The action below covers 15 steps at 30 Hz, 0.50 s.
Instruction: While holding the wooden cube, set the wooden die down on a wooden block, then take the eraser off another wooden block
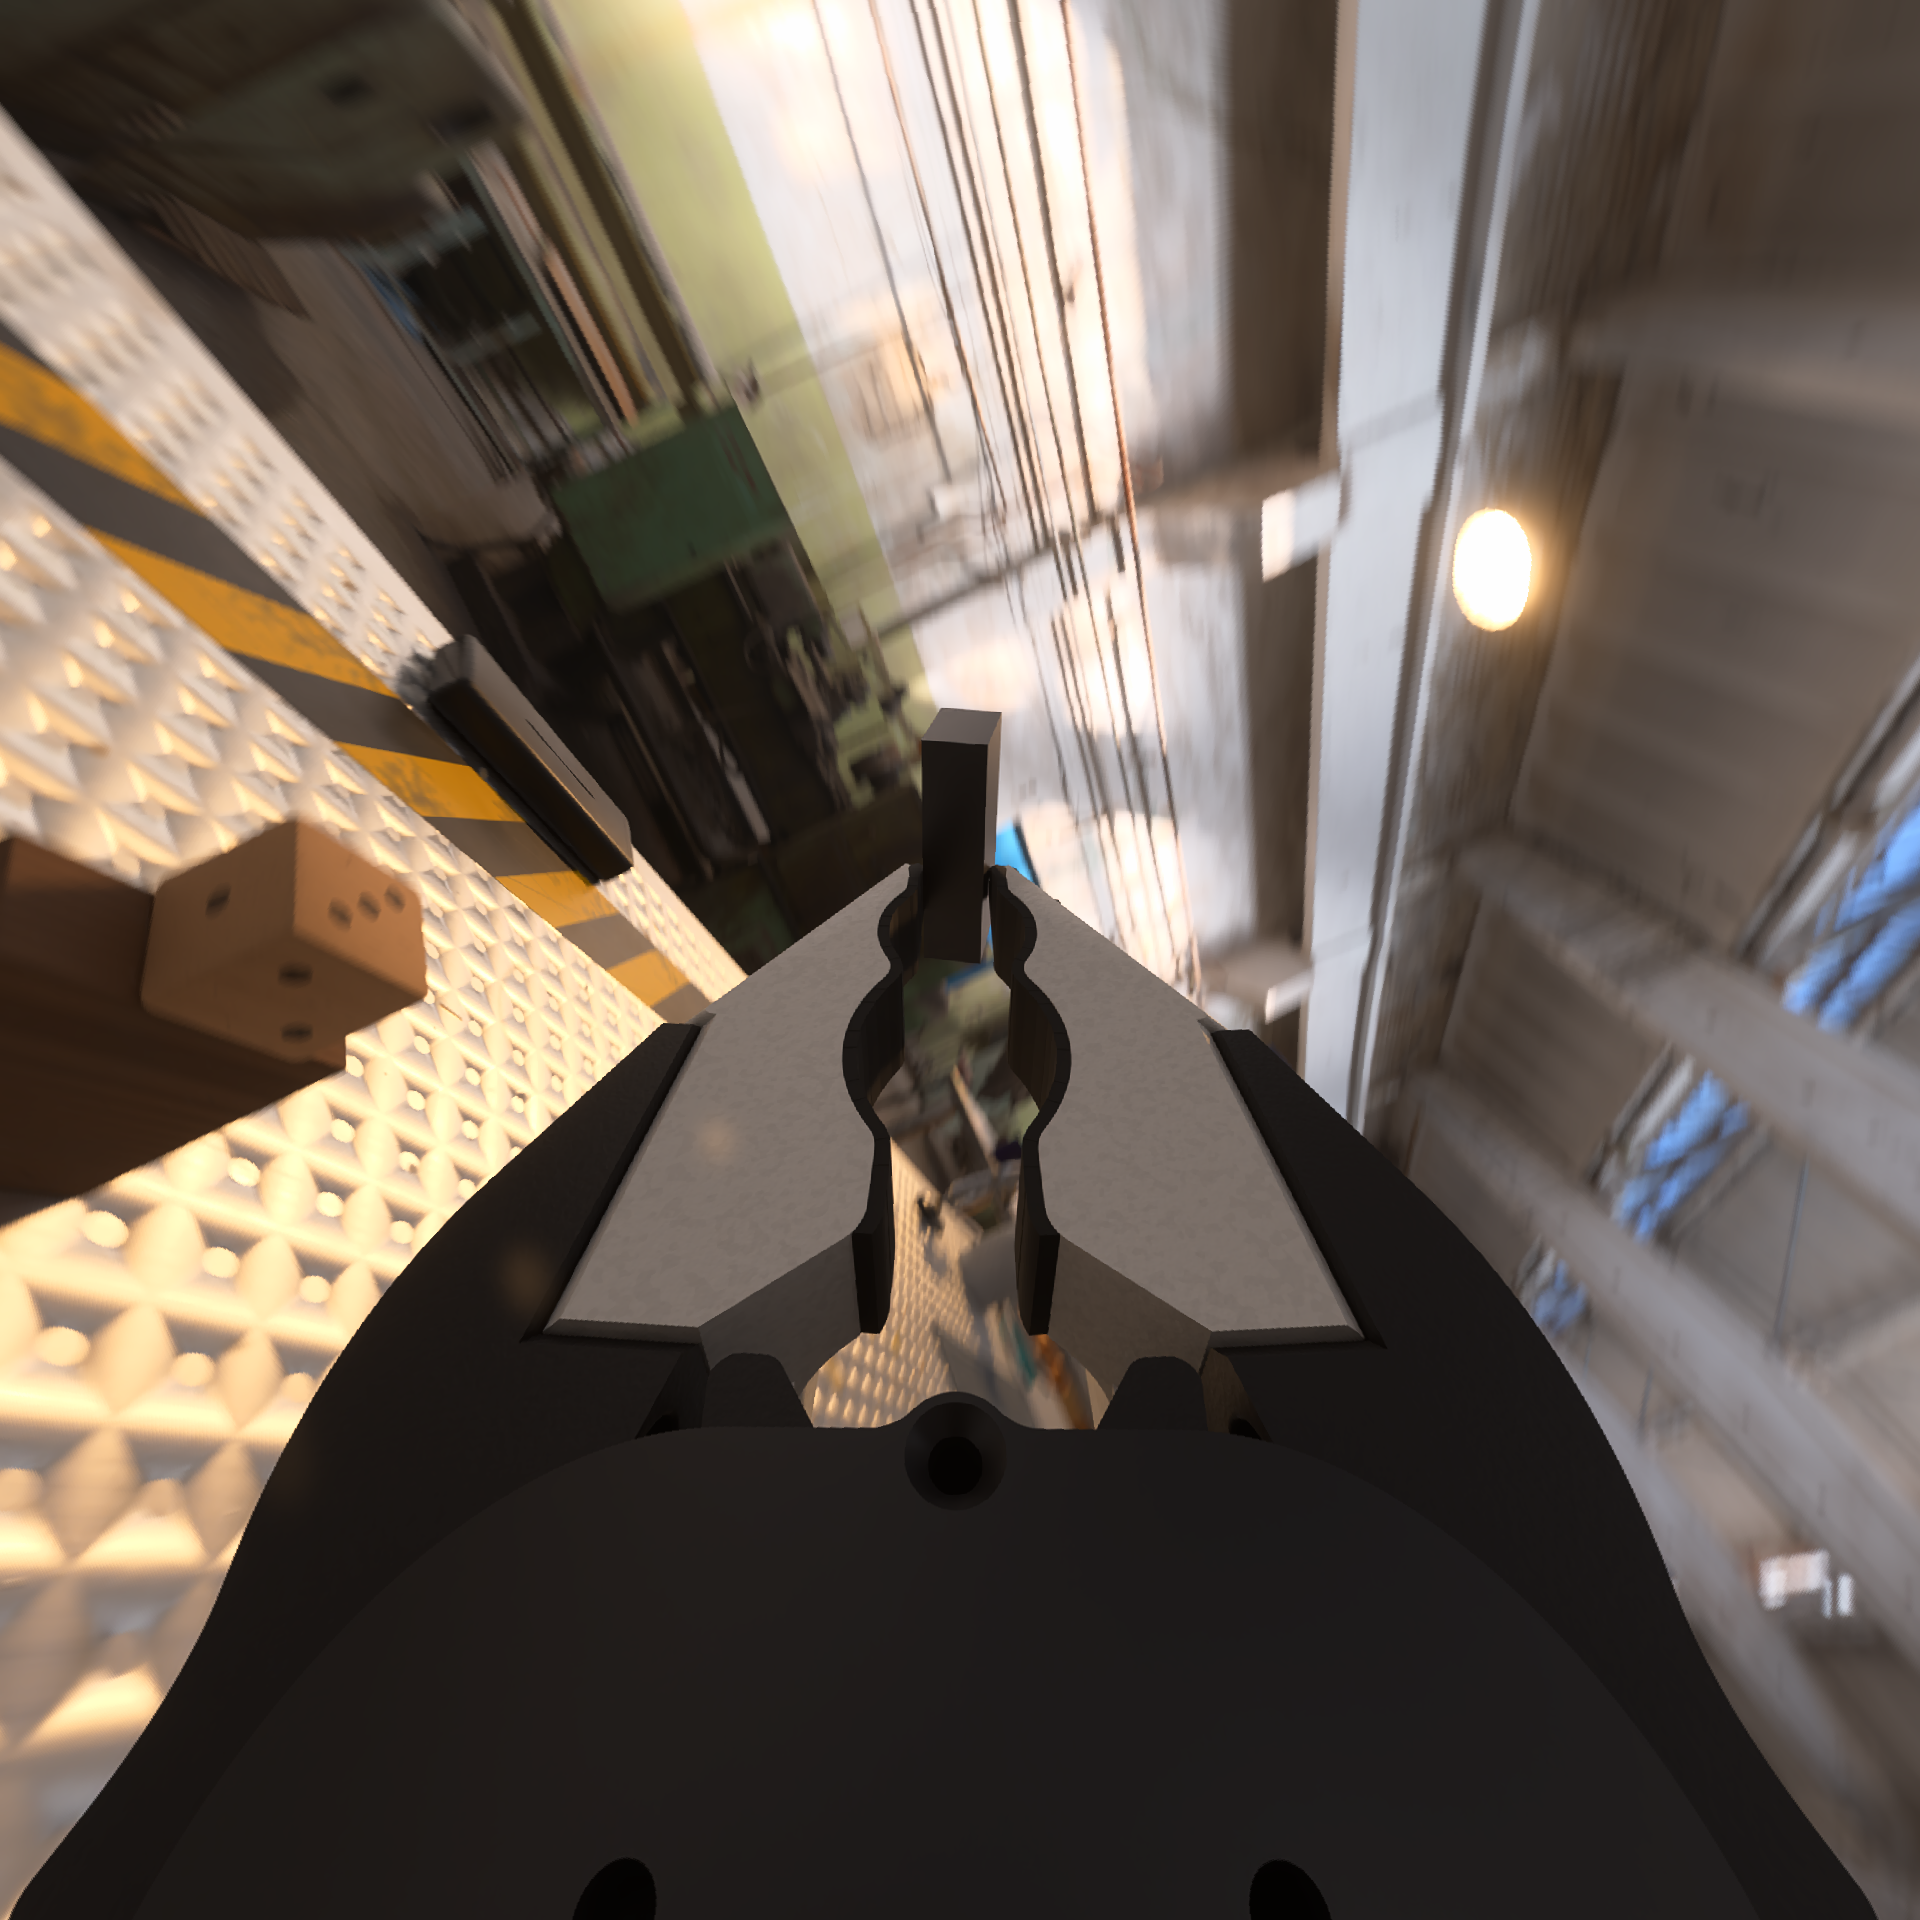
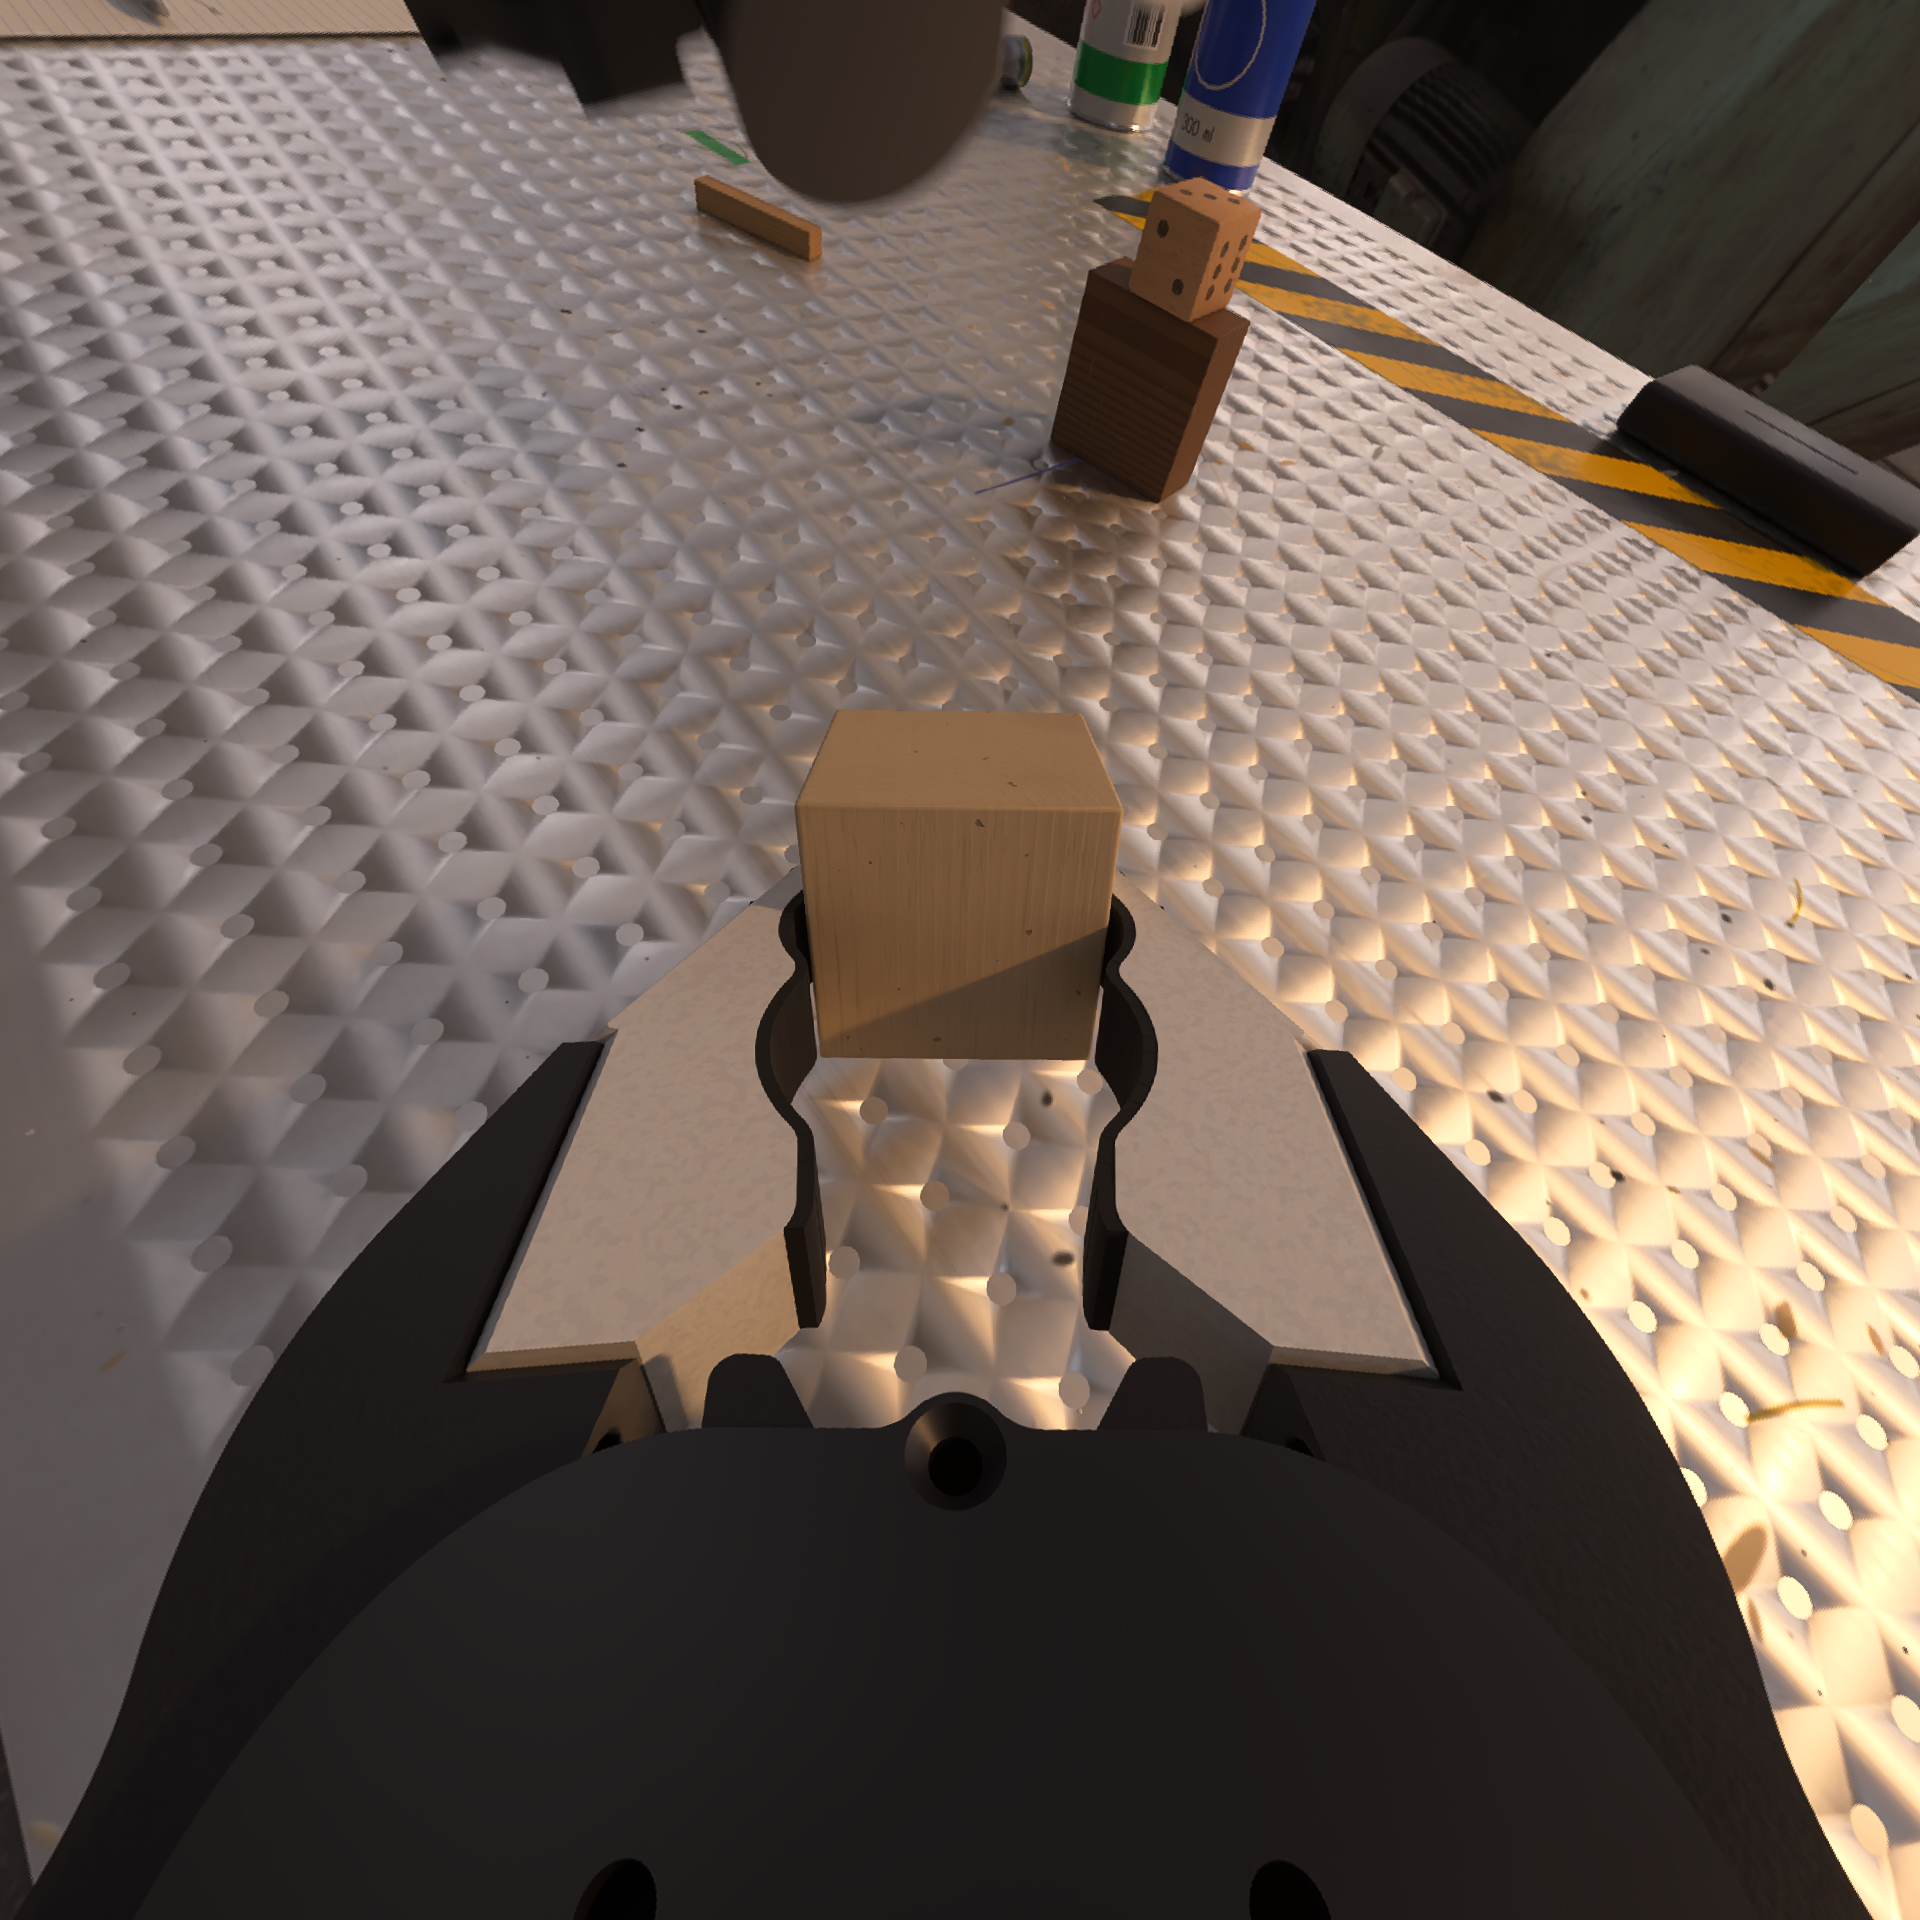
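Note:
My left gripper [image 1: 951, 883] is shut on a small dark eraser [image 1: 961, 800], which sticks out past the fingertips, held in the air above the table. The wooden die [image 1: 281, 935] sits on a dark wooden block [image 1: 73, 1039] at the left of this view. My right gripper [image 2: 956, 914] is shut on the pale wooden cube [image 2: 956, 883], held above the table. Farther off, the die [image 2: 1195, 249] rests tilted on the dark wooden block [image 2: 1143, 395]. A thin flat wooden block [image 2: 758, 218] lies bare on the table. The left gripper [image 2: 831, 83] shows blurred at the top.
The embossed metal table [image 2: 416, 623] has a yellow-and-black stripe [image 2: 1455, 384] near its far edge. A black flat bar [image 2: 1766, 468] lies on the stripe; it also shows in the left wrist view [image 1: 530, 758]. A green-banded can [image 2: 1127, 62] and a blue can [image 2: 1231, 83] stand behind the die.

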Each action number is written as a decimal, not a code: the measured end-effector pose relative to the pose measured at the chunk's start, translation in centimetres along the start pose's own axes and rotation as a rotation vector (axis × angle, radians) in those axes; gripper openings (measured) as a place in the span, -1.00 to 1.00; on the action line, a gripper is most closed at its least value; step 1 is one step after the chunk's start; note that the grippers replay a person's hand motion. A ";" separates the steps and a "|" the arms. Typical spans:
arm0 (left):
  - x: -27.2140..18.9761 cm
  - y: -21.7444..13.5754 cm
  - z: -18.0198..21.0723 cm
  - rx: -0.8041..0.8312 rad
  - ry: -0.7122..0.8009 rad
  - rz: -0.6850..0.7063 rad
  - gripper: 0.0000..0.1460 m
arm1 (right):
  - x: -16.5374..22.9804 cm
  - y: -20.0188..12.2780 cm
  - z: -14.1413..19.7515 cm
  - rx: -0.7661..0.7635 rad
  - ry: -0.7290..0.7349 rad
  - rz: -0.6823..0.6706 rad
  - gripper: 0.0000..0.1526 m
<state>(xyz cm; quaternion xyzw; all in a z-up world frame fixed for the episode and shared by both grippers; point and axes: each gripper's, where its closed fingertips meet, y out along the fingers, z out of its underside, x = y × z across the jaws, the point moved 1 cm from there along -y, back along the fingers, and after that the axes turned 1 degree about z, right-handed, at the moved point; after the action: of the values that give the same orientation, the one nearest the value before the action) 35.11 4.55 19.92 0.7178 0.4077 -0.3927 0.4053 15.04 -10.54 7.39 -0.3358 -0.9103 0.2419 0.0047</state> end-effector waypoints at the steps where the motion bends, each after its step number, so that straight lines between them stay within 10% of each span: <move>1: 0.9 0.4 0.6 -0.068 -0.042 -0.017 -0.83 | 0.0 0.0 0.0 0.000 0.002 0.000 -0.32; 15: 5.6 2.5 2.5 -0.403 -0.320 -0.102 -0.83 | -1.8 -1.1 0.1 -0.023 0.033 0.047 -0.32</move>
<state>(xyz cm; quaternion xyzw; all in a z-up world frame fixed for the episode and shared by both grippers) 38.83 2.94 14.68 0.5300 0.4441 -0.4321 0.5789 15.77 -12.44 8.07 -0.3612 -0.9047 0.2258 0.0100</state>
